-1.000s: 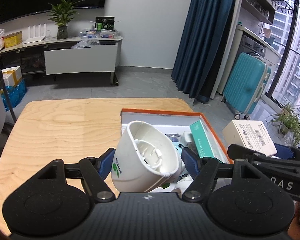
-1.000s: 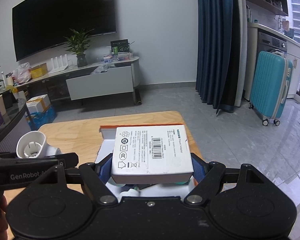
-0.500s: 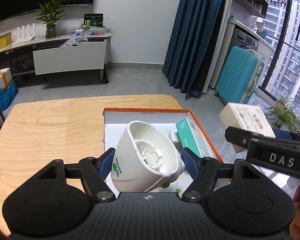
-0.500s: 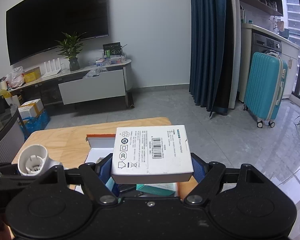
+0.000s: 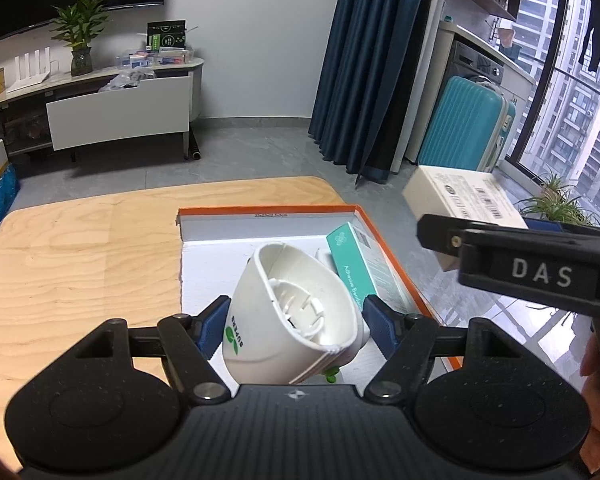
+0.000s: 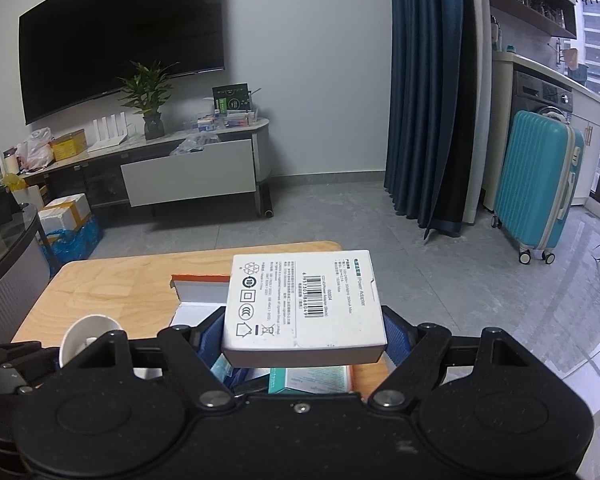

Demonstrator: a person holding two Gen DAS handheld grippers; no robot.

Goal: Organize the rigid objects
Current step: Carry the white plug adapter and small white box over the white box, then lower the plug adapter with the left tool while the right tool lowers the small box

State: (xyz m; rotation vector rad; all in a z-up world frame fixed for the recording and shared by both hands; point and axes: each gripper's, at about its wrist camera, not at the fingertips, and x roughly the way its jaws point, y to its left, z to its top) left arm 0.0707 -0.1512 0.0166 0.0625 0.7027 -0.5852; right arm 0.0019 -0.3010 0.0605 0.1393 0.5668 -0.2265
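Plainly lifted: white plastic cup (image 5: 296, 312) with a green leaf logo, tilted with its open mouth facing up and away, clamped between the blue pads (image 5: 214, 330) of the left gripper (image 5: 298, 330), jaws narrowed onto its sides. Held above the near end of an orange-rimmed shallow box (image 5: 268, 211) with a white interior. Inside that box, along its right wall, a teal carton (image 5: 360, 264) printed with "Adhesive Bandage", lying tilted on its edge; something small and white just behind the cup, too hidden to name. Under the box, a pale wooden table (image 5: 80, 256) with rounded corners.

Off to the right and beyond the table edge, white flat carton (image 6: 304, 304) with a barcode and a "Power Adapter" label, held level, label face up, gripped by its sides between the blue pads (image 6: 396, 338) of the right gripper (image 6: 304, 338), jaws set fairly wide to span it. Seen from the left wrist view as well, the same carton (image 5: 464, 200) raised over the floor beside the table, with the right gripper's black body marked "DAS" below it. From the right wrist view, the cup's round rim (image 6: 90, 334) at the lower left, the orange-rimmed box (image 6: 200, 279) below the carton.

Further out: grey tiled floor, dark blue curtain (image 6: 428, 92), turquoise suitcase (image 6: 536, 188), TV stand with a potted plant (image 6: 148, 96), black wall-mounted screen (image 6: 120, 56)
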